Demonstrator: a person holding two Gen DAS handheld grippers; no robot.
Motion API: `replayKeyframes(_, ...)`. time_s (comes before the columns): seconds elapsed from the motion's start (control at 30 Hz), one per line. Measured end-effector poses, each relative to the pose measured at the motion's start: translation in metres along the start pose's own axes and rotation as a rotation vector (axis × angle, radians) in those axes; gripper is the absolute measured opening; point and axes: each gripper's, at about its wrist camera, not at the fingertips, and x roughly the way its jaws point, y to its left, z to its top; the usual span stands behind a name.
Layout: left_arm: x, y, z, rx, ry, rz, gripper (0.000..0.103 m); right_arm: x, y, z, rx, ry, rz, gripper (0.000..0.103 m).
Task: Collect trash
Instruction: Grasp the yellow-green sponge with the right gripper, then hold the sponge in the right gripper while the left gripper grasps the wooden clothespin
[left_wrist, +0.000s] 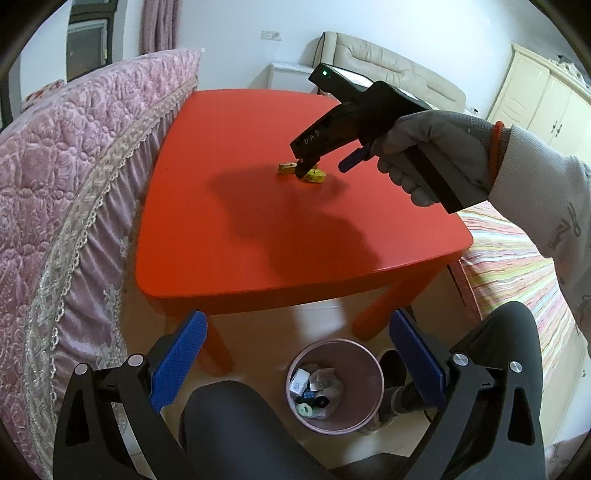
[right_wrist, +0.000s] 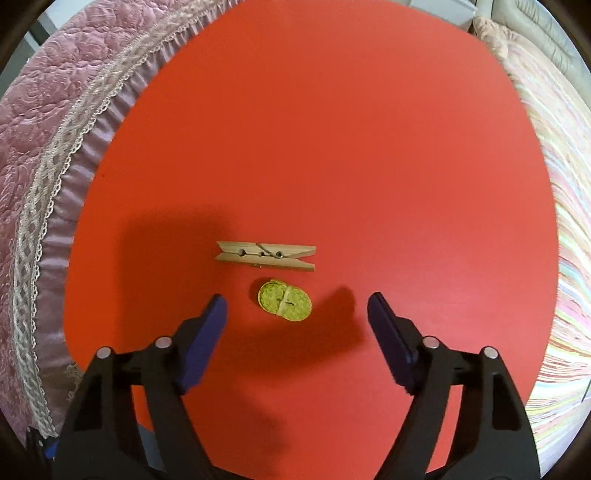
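Squarely between spread fingers (right_wrist: 216, 321): yellow roll (right_wrist: 284, 305)

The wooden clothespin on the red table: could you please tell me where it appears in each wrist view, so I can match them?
Left wrist view: the wooden clothespin lies mid-table, partly hidden behind the right gripper's tip.
Right wrist view: the wooden clothespin lies just below centre, above the open right gripper.
Shared landmark: the yellow-green tape roll right beside it on the red table.
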Motion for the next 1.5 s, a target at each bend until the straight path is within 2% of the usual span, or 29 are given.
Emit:
replayKeyframes(0.17, 0.002, 0.001, -0.002, -0.009, 0.005, -0.002, 0.095, 0.005, 0.0, 0.001, -0.001, 0.002, 0.005, 0.047)
replayKeyframes(0.27, 0.003, 0.001, -0.001, -0.009, 0.006, -0.005, 0.095, 0.003, -0.001, 0.003, 0.002, -0.005, 0.002, 0.028)
replayKeyframes(0.43, 0.004, 0.0, 0.003, -0.002, 0.0, -0.007, 0.095, -0.002, -0.006, 0.0, -0.002, -0.025, -0.002, 0.028)
replayKeyframes(0.6, 0.007, -0.002, 0.017, 0.015, -0.01, -0.009, 0.095, -0.021, -0.014, -0.013, -0.004, -0.084, 0.037, 0.027)
replayKeyframes(0.83, 0.017, -0.003, 0.057, 0.043, -0.018, -0.015, 0.095, -0.058, -0.03, -0.06, -0.003, -0.163, 0.074, 0.028)
replayKeyframes(1.03, 0.036, -0.01, 0.106, 0.092, -0.002, -0.037, 0.095, -0.078, -0.05, -0.101, 0.022, -0.203, 0.106, 0.028)
replayKeyframes(1.33, 0.105, -0.019, 0.174, 0.18, 0.149, -0.058, 0.095, -0.085, -0.06, -0.12, 0.047, -0.214, 0.128, 0.027)
replayKeyframes(1.5, 0.148, -0.024, 0.191, 0.225, 0.237, -0.053, 0.095, -0.085, -0.061, -0.121, 0.053, -0.214, 0.132, 0.027)
